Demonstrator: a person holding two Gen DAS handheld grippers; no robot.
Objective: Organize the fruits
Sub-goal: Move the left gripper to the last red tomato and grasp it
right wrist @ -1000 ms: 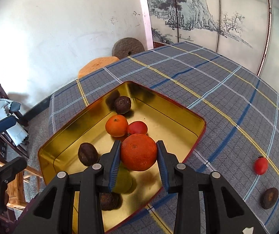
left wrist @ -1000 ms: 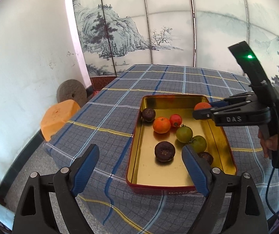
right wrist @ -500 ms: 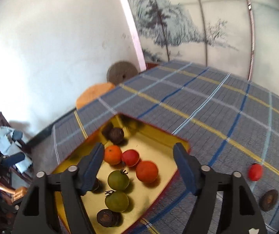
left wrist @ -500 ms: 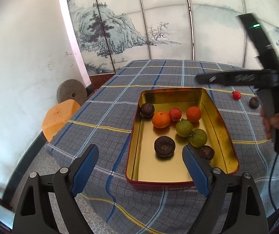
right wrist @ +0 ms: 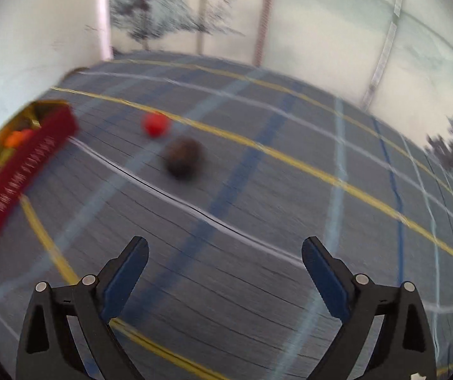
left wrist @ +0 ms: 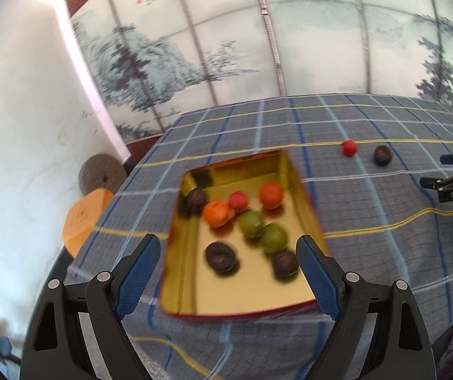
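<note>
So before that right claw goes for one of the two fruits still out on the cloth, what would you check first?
1. Right gripper open and empty: ok.
2. Dark fruit in front of it, on the tablecloth: ok.
3. Red fruit apart from the dark one: cannot tell, blurred.
4. Tin tray has bare floor left: ok.
5. Left gripper open, away from the loose fruits: ok.
6. Right view sharp enough to aim: not ok.

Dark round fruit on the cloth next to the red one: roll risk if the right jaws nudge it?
Likely. The dark fruit looks round and sits loose on flat tablecloth, so a nudge could roll it toward the red fruit. Probably light and firm; blur hides its surface.
</note>
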